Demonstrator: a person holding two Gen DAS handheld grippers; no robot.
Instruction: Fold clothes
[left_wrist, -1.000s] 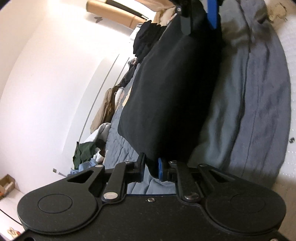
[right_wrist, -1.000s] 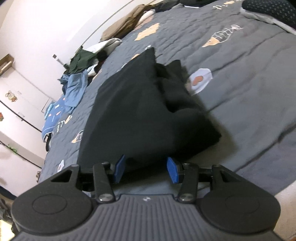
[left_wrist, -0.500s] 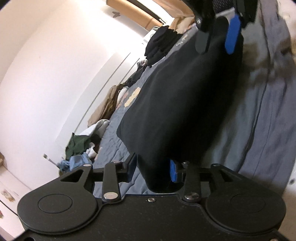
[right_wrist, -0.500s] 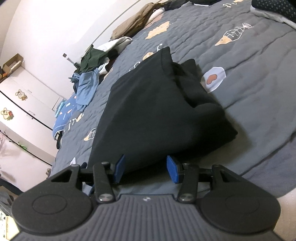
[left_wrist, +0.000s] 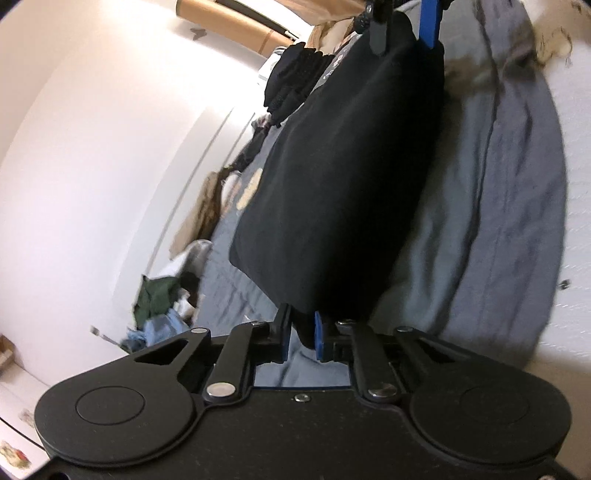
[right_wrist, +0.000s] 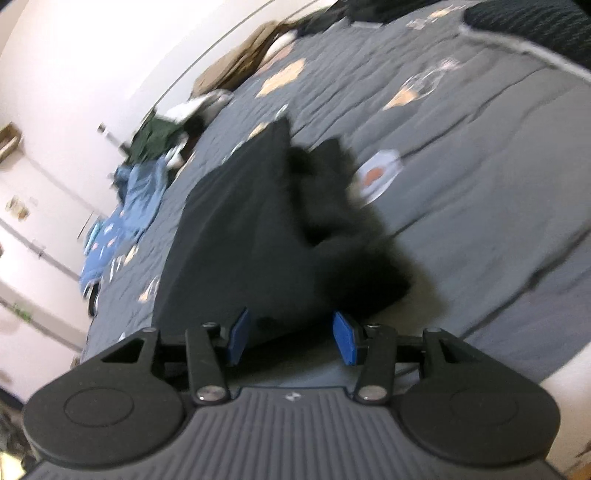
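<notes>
Black garment (left_wrist: 343, 192): one, folded, lying on my grey quilted bed cover (right_wrist: 480, 155), near the bed's edge.

Left claw (left_wrist: 301, 332): blue pads drawn in close, pinching the garment's near corner.

Right claw (right_wrist: 291, 334): pads spread wide, the garment's edge lying between them, no grip; it also shows at the cloth's far end in the left view.

Other clothes: blue piece (right_wrist: 136, 195), dark green piece (right_wrist: 155, 134), tan pile (right_wrist: 236, 66), all along the wall side, well apart from the black garment. Right view blurred.
</notes>
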